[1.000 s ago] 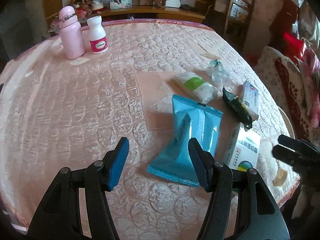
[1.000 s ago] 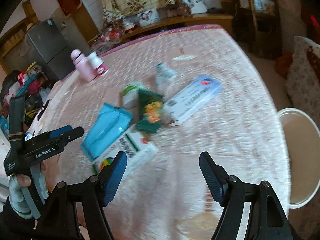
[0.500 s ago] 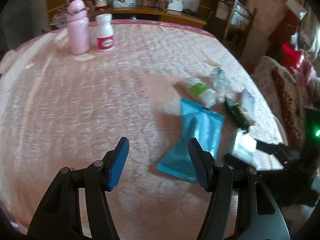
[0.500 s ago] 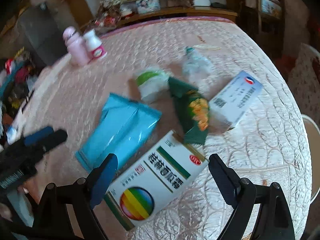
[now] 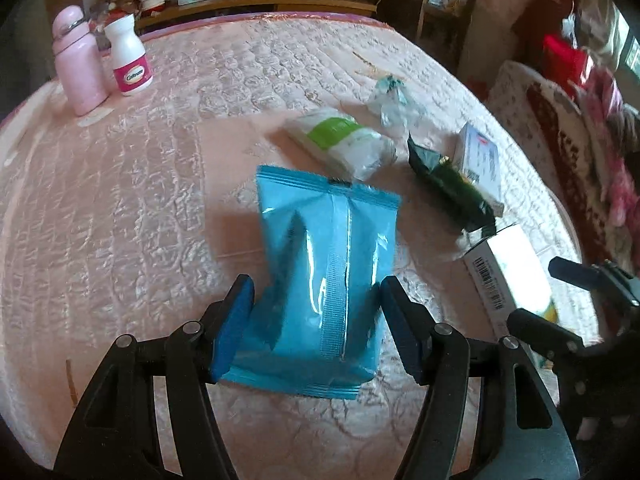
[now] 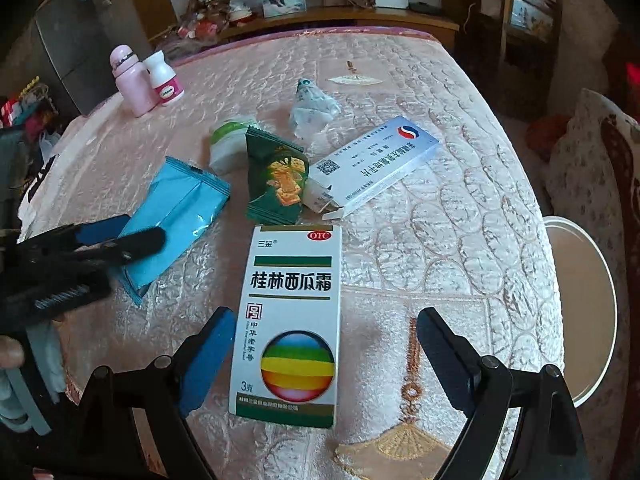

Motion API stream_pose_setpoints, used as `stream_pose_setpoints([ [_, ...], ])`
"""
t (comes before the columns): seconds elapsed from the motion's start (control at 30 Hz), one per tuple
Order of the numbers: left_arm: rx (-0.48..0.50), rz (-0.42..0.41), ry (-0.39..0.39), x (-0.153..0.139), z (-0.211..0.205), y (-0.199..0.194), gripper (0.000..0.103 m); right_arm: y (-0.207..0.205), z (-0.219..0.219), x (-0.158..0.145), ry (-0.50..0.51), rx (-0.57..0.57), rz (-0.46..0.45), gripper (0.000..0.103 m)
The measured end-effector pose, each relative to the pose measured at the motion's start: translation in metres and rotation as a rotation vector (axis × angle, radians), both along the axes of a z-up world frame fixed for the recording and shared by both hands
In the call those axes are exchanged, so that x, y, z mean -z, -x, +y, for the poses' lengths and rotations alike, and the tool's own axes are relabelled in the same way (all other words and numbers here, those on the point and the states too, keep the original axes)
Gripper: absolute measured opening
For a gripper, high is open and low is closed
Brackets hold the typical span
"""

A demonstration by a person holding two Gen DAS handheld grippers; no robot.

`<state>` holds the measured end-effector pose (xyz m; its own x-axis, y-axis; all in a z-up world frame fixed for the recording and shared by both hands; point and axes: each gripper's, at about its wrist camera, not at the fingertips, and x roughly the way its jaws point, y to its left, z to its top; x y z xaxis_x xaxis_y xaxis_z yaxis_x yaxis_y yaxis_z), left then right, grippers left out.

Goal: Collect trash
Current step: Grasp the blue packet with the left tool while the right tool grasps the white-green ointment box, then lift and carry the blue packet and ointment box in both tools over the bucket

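Both grippers stand with jaws apart over the pink quilted table [image 6: 460, 208]. Left gripper [image 5: 316, 320] straddles the blue packet [image 5: 320, 280] — its jaws have just widened, pads beside the packet's edges, not clearly pressing. Right gripper [image 6: 326, 354] — jaws lately opened wide — brackets the white medicine box [image 6: 290, 320], clear of its right side.

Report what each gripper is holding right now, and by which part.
Nothing is held yet. The left gripper straddles the near end of the blue packet, its jaws just opening. The right gripper straddles the white medicine box, pads clear of its sides.
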<state>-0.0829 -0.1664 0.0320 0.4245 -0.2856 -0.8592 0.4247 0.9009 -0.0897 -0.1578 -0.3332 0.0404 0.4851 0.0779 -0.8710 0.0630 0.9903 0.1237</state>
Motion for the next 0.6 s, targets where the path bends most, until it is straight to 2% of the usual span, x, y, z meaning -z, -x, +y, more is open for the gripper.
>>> stream_pose_setpoints([
  [0.1,0.000,-0.026,-0.023,0.003,-0.003,0.003,0.064,-0.002,0.007,0.001,-0.019,-0.026,-0.029,0.090],
  [0.2,-0.005,0.003,0.023,0.001,0.004,0.003,0.057,-0.003,0.016,0.005,0.010,-0.053,-0.050,0.086],
  [0.27,-0.019,0.013,0.042,-0.003,0.010,0.004,0.050,-0.001,0.015,0.008,-0.003,-0.067,-0.052,0.054],
  [0.3,-0.023,0.013,0.050,-0.005,0.012,0.005,0.046,0.000,0.013,0.009,-0.016,-0.070,-0.045,0.054],
  [0.33,-0.030,0.010,0.057,-0.008,0.014,0.006,0.035,0.002,0.012,0.008,-0.019,-0.071,-0.050,0.054],
  [0.6,-0.033,-0.025,0.118,-0.038,0.010,0.029,0.035,0.024,0.004,-0.025,-0.041,-0.094,-0.147,0.054],
])
